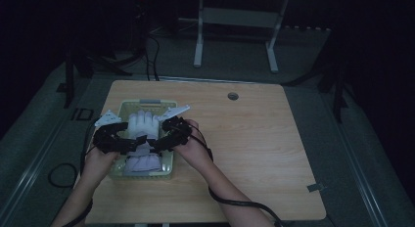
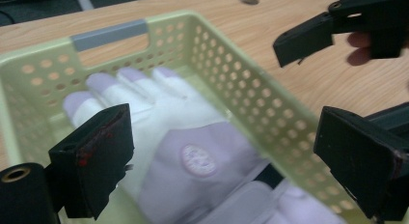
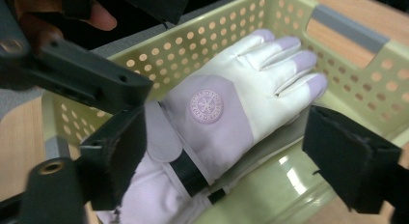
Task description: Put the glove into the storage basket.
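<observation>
glove: soft, light, limp, flat in basket, under both claws | grab: pinch cuff, likely | left claw jaws apart, empty | right claw same | basket on tabletop

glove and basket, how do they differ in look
The glove is soft white fabric with lilac fingertips and a round badge; the basket is stiff pale-green plastic pierced with holes. The glove lies flat inside; the basket stands on the wooden table, grey-handled. Both are pale.
</observation>
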Demonstrator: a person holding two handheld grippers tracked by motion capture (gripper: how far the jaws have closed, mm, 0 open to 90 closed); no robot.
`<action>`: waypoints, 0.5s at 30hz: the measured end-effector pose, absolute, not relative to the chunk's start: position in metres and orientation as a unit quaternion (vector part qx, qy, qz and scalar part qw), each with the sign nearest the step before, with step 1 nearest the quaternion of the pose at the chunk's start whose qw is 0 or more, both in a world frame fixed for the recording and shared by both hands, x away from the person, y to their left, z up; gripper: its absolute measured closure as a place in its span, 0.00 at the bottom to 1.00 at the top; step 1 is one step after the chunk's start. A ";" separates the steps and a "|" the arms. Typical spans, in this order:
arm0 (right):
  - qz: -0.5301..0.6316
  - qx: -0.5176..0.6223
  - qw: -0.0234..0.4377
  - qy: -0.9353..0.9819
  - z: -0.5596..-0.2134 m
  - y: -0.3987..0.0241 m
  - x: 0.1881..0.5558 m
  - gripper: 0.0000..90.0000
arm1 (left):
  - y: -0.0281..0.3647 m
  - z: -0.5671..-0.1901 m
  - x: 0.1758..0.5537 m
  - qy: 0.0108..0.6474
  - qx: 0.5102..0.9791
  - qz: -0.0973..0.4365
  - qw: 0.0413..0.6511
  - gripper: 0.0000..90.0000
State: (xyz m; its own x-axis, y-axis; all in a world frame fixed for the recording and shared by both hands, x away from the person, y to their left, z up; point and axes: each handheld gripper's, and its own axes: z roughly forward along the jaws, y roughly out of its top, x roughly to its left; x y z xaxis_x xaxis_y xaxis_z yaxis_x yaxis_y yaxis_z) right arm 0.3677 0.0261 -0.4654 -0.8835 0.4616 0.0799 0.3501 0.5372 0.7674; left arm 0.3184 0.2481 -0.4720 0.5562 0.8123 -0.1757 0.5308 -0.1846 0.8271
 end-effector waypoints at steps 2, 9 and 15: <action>0.426 0.227 0.064 0.873 -0.464 0.021 0.368 0.15 | 0.245 -0.469 0.316 0.449 0.751 0.148 0.461 0.08; 0.429 0.233 0.063 0.871 -0.461 0.000 0.373 0.15 | 0.235 -0.460 0.307 0.441 0.731 0.174 0.492 0.02; 0.437 0.244 0.063 0.864 -0.462 -0.023 0.375 0.15 | 0.226 -0.462 0.308 0.419 0.716 0.166 0.533 0.02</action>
State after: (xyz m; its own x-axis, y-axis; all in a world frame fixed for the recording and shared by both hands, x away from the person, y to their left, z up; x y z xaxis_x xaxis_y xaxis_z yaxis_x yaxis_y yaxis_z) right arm 0.3754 -0.0225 -0.4623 -0.8736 0.4753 0.1045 0.3661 0.5003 0.7847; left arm 0.3082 0.2258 -0.4620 0.5949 0.7761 -0.2093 0.4230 -0.0808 0.9025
